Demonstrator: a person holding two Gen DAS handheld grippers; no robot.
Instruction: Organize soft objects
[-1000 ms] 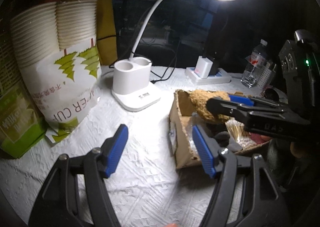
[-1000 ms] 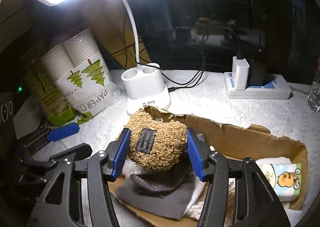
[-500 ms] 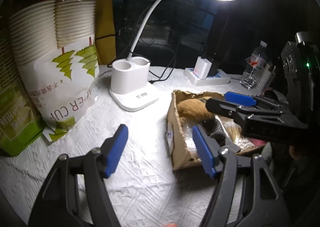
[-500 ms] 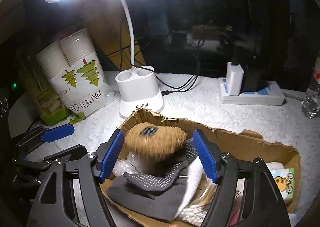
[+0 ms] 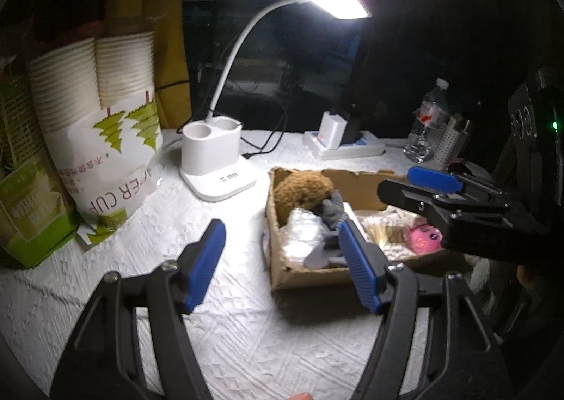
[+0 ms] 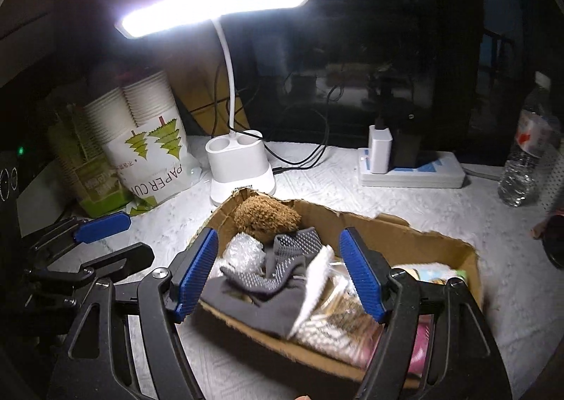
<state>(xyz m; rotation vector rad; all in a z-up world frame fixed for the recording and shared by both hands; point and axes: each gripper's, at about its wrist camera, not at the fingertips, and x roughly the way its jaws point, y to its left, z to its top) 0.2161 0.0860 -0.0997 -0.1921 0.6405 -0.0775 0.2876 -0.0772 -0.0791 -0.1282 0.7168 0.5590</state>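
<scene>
Left tongs [image 5: 282,259] alone reveal pink toy [image 5: 424,236] in box [image 5: 306,274].

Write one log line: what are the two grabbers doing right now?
right gripper: just opened, empty | fuzzy brown plush toy: in cardboard box | left gripper: open, empty

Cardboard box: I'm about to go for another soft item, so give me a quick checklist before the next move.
1. Brown plush lies inside the box, far left corner: ok.
2. Right gripper just opened, nothing between the pads: ok.
3. Left gripper open and empty: ok.
4. Grey glove sits loosely on top: ok.
5. Soft items left outside the box: cannot tell.
</scene>
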